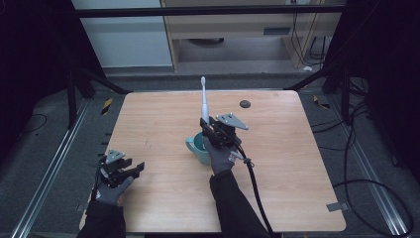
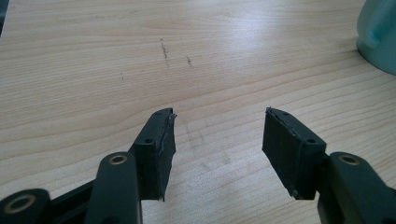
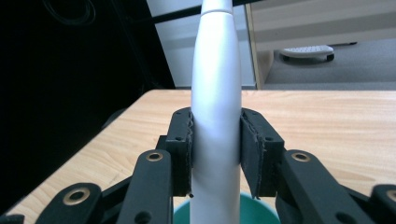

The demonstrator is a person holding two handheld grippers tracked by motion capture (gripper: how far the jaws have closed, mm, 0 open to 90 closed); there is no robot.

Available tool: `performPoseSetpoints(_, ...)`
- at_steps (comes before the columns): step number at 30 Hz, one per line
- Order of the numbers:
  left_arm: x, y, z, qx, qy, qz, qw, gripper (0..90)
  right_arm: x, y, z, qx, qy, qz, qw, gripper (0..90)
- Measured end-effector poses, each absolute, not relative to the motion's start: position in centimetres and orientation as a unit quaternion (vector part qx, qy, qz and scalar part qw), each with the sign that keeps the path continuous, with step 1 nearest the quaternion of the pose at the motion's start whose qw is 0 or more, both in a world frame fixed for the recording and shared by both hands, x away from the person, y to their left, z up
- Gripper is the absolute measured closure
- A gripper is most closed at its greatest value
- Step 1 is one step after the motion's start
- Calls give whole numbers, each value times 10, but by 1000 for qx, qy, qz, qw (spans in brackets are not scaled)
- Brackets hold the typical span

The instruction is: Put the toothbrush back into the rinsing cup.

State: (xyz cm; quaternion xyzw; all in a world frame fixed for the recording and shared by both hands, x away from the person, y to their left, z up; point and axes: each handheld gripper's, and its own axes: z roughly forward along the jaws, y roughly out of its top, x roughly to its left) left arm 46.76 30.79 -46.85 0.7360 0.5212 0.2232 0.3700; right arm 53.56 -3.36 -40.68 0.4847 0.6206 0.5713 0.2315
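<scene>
While your right gripper (image 3: 215,154) clamps white toothbrush (image 3: 215,93) upright between jaws, teal cup (image 3: 219,212) sits directly below; your left gripper (image 2: 217,140) jaws spread, bare table (image 2: 93,70) between.

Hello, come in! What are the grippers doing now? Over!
Right gripper shut on white toothbrush, upright above teal cup. Left gripper open, empty, over table. Nothing in the way.

Even overhead light brightens the table (image 1: 163,198); the surroundings fall dark. Beyond the left gripper's fingers (image 2: 156,149), a pale sheen crosses the wood. Between the right gripper's fingers (image 3: 180,149), the white toothbrush (image 3: 215,116) looks softly blurred.
</scene>
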Motion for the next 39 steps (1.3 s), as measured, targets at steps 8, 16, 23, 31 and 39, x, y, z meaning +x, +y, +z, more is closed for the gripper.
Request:
performPoseSetpoints(8, 468, 308, -469, 736, 521, 223, 370, 432, 533, -32, -422, 490, 635, 551, 232, 664)
performPoseSetpoints(16, 468, 307, -469, 737, 521, 223, 369, 432, 531, -29, -432, 493, 647, 533, 233, 663)
performPoseSetpoints(23, 468, 307, -469, 737, 521, 223, 369, 432, 530, -28, -440, 497, 656, 519, 230, 661)
performPoseSetpoints(31, 468, 307, -469, 737, 520, 222, 369, 432, 530, -28, -442, 501, 667, 502, 227, 657)
performPoseSetpoints(39, 468, 307, -470, 737, 521, 221, 370, 431, 524, -33, -434, 490, 668, 513, 227, 589)
